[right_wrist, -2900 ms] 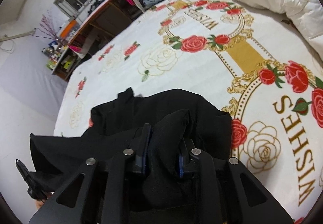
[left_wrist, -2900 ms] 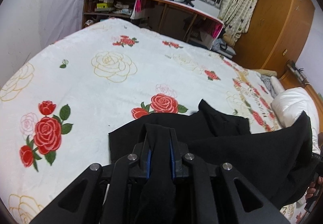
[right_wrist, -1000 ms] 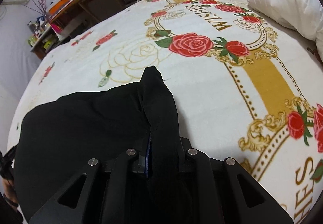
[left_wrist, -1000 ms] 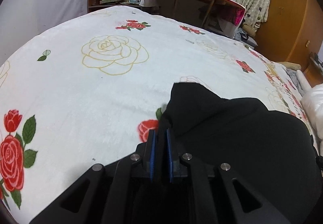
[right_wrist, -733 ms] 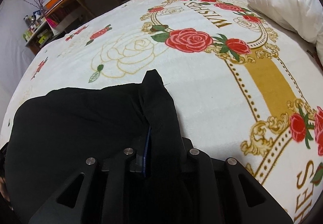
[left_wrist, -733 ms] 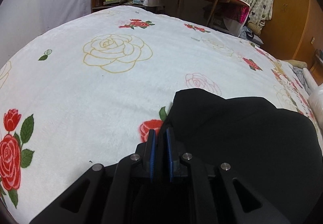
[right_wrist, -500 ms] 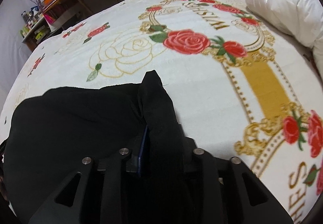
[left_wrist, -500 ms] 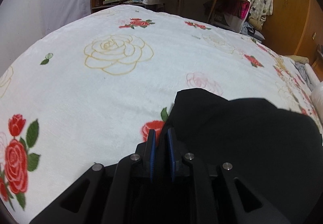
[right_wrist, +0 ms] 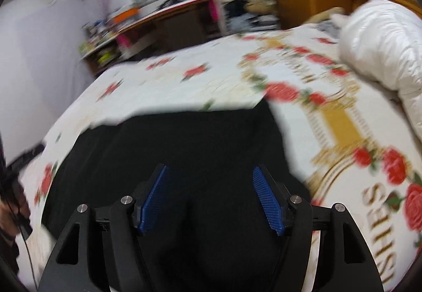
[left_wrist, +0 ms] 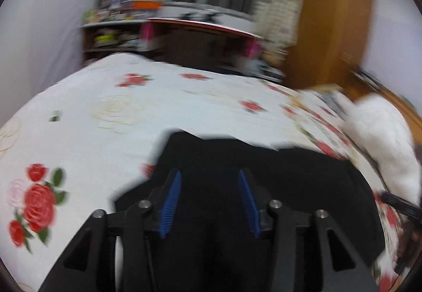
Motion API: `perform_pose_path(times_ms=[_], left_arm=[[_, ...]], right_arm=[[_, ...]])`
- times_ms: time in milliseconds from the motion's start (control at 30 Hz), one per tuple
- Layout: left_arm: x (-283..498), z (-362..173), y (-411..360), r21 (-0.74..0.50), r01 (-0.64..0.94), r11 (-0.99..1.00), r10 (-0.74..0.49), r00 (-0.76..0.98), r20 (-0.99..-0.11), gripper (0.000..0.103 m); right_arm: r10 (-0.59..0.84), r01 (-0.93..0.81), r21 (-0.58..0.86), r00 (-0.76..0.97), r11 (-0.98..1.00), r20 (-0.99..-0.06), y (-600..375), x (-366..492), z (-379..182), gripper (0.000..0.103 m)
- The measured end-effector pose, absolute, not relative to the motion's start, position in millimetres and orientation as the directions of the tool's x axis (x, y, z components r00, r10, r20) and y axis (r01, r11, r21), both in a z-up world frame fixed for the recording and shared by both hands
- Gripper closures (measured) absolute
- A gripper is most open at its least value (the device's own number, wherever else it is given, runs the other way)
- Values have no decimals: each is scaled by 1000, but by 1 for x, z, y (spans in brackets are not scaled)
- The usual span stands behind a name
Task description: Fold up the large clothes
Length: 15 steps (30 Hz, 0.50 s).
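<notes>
We hold both tools, left tool (left_wrist: 209, 199) and right tool (right_wrist: 212, 199), spread wide above the black garment (right_wrist: 184, 144) on the bed (left_wrist: 105, 118); next we should regrasp its edges evenly.

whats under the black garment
The black garment lies flat on the rose-print blanket, which shows all around it. The blanket beneath is covered, so anything else there cannot be seen.

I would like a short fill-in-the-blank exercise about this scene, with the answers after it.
1. Both the left tongs and the right tongs are ____.
2. The garment on the bed is ____ in colour.
3. The pads are ____.
4. The bedspread is printed with red ____.

Answers: open; black; blue; roses
</notes>
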<state>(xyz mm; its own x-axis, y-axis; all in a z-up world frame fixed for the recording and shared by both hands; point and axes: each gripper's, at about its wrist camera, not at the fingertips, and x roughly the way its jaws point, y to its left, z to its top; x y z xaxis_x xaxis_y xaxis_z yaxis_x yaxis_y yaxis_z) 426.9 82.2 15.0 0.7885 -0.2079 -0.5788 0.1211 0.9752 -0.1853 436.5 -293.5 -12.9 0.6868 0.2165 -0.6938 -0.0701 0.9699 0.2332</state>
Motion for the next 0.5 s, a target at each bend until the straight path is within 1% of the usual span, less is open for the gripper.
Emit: perform_pose_path(times_ms=[33, 100, 167, 233, 300, 433, 500], left_arm=[[422, 6, 67, -161, 164, 973, -228, 776, -588, 53], [429, -15, 50, -138, 174, 975, -222, 744, -630, 53], [450, -42, 51, -180, 111, 977, -205, 702, -682, 53], [464, -57, 58, -205, 52, 977, -182, 699, -691, 53], [475, -63, 57, -193, 30, 981, -157, 710, -686, 53], [487, -70, 43, -115, 25, 993, -99, 704, -704, 53], [487, -63, 46, -124, 16, 992, -101, 685, -721, 53]], right_arm=[[216, -80, 221, 672, 972, -709, -285, 434, -23, 36], [171, -69, 167, 652, 984, -739, -271, 439, -46, 36], [125, -70, 107, 682, 992, -720, -268, 451, -57, 30], [130, -46, 134, 669, 990, -731, -276, 471, -67, 30], [122, -34, 133, 667, 991, -735, -282, 484, -74, 30], [89, -5, 116, 672, 993, -735, -284, 501, -85, 30], [62, 0, 83, 661, 997, -747, -280, 504, -82, 30]])
